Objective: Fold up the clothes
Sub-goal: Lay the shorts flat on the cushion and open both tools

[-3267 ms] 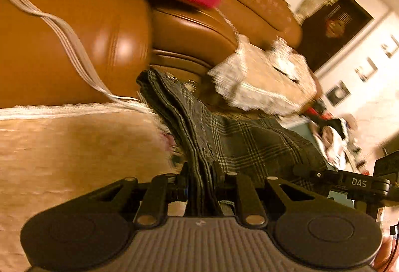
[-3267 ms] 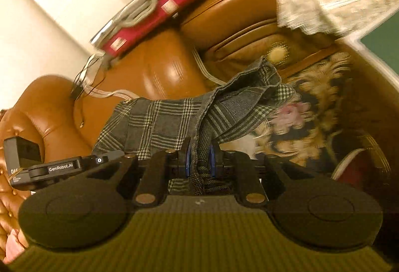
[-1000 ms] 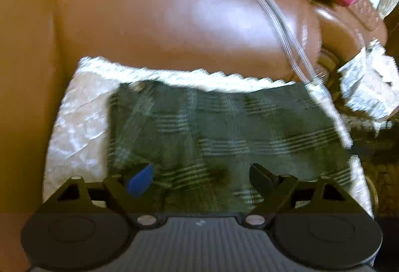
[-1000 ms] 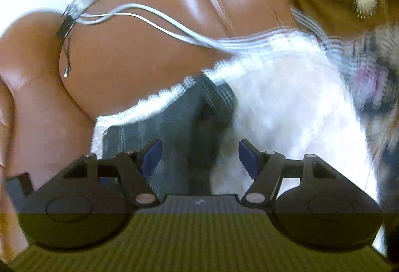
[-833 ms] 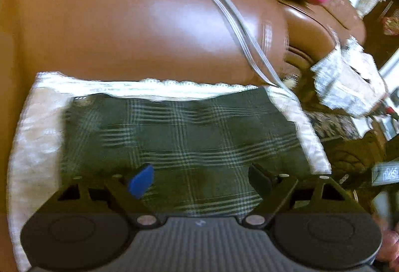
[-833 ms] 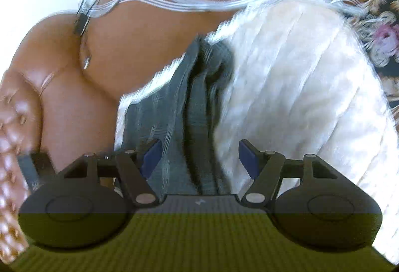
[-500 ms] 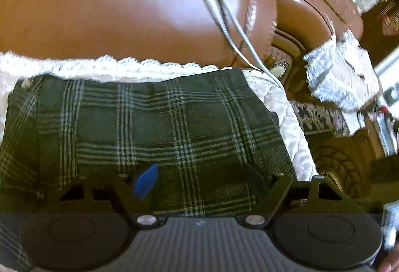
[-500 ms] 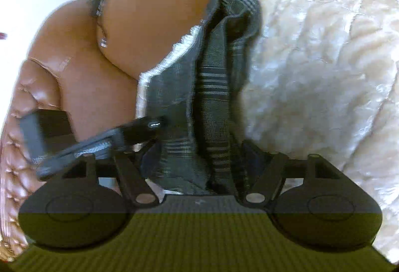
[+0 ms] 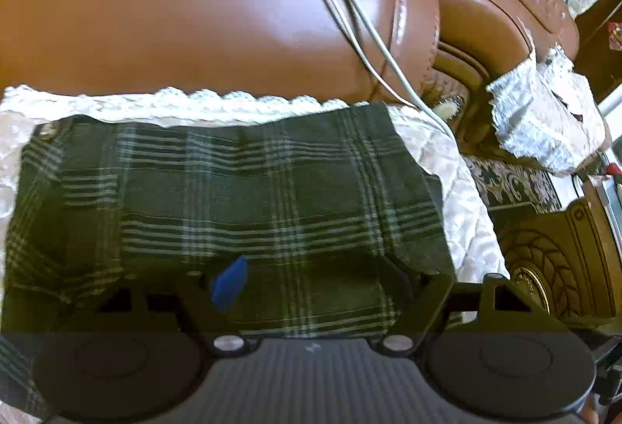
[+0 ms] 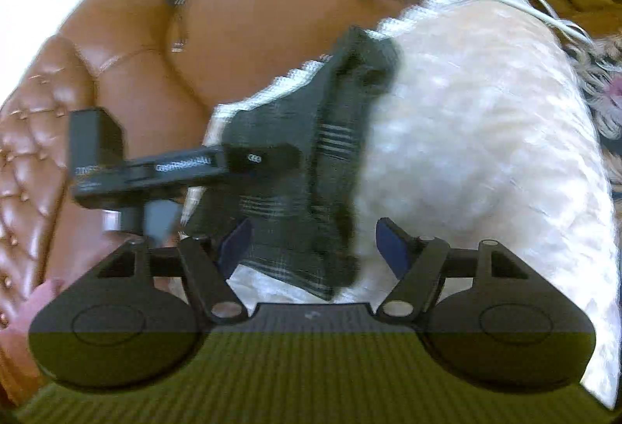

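The folded plaid garment [image 9: 248, 198] is lying flat on the white quilted cover [image 10: 486, 136]. The left gripper [image 9: 315, 276] and right gripper [image 10: 315, 241] are hanging over it, fingers wide apart, gripping nothing.

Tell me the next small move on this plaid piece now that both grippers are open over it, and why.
Probably lower the right gripper and close it on the near edge of the plaid garment. The garment lies folded flat on the white quilted cover, its bunched edge sits between the open jaws with neither pad pressing it, and the left gripper hovers open over the flat panel. That grip would start the next fold.
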The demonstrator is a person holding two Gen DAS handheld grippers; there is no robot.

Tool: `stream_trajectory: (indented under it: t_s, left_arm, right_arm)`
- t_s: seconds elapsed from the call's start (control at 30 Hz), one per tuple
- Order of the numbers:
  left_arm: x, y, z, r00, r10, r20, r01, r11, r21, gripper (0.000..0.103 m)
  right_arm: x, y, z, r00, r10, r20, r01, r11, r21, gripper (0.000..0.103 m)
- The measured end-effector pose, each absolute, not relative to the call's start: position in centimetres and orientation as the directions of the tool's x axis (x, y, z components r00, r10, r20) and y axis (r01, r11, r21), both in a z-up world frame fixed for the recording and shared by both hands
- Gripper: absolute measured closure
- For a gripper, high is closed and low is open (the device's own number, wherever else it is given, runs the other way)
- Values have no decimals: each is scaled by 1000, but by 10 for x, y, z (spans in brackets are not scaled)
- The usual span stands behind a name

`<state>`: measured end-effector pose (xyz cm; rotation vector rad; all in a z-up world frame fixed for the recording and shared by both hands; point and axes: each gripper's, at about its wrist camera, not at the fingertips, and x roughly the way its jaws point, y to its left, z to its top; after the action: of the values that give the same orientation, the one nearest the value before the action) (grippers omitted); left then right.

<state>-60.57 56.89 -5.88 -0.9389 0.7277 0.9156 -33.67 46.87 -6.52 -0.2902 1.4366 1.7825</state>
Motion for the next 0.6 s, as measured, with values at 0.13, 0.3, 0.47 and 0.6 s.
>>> stream_trajectory:
  t_s: [0.13, 0.3, 0.47, 0.6]
  left_arm:
    - [-609, 572, -59, 438, 329, -837, -893, 269, -361, 23]
    - [-622, 576, -64, 437, 327, -838, -897, 229, -378, 26]
    - [-625, 582, -65, 452, 308, -837, -891, 197, -409, 26]
    - [-631, 586, -69, 473, 297, -829, -881, 175, -440, 26]
  right_arm:
    - [-333, 469, -91, -702, 431, -567, -606, 56, 794, 23]
    - [-320, 473, -118, -726, 523, -447, -438, 150, 886, 23]
    - [-355, 498, -112, -750, 464, -471, -501, 65, 863, 22]
    - [-371, 494, -91, -772, 482, -414, -498, -54, 865, 22]
